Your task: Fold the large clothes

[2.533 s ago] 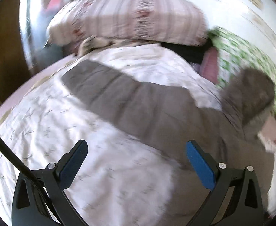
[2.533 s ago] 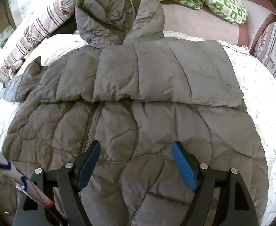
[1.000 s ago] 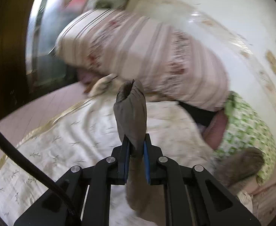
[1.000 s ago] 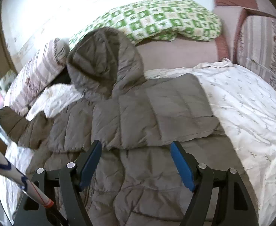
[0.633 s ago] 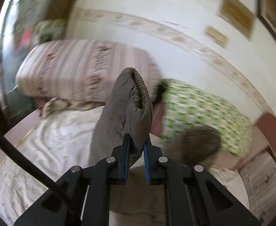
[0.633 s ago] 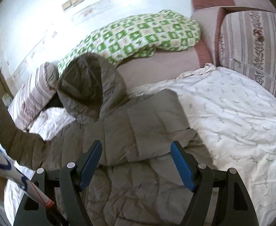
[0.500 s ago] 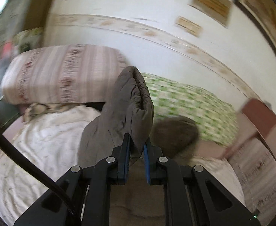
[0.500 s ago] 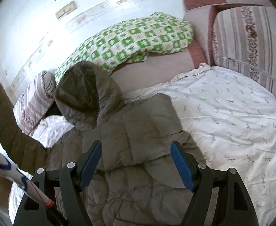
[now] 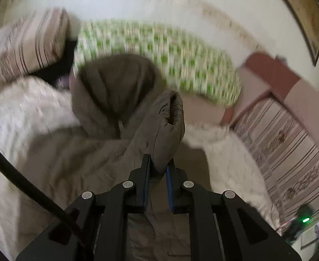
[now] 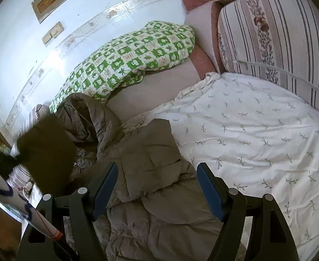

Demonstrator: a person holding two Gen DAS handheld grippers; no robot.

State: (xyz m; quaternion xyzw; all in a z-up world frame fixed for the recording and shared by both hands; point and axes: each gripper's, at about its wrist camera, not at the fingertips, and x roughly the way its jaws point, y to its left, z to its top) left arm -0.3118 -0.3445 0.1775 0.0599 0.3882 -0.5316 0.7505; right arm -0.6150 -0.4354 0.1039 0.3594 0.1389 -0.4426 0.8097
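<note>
A grey-brown hooded puffer jacket [image 10: 150, 165] lies on a white leaf-print bedspread [image 10: 257, 130], one sleeve folded across its chest. My left gripper [image 9: 158, 169] is shut on the cuff of the other sleeve [image 9: 166, 126] and holds it raised over the jacket body, in front of the hood [image 9: 113, 89]. In the right wrist view that lifted sleeve [image 10: 46, 152] shows blurred at the left. My right gripper [image 10: 157, 184] is open and empty, hovering above the jacket's lower front.
A green checked quilt [image 10: 126, 61] lies by the wall behind the hood. Striped cushions stand at the left [image 9: 26, 43] and right [image 10: 274, 32]. A reddish sofa back [image 9: 270, 71] borders the far right.
My left gripper closed on the sleeve cuff, lifted it and has swung it rightward over the jacket. My right gripper has risen and tilted up, staying open.
</note>
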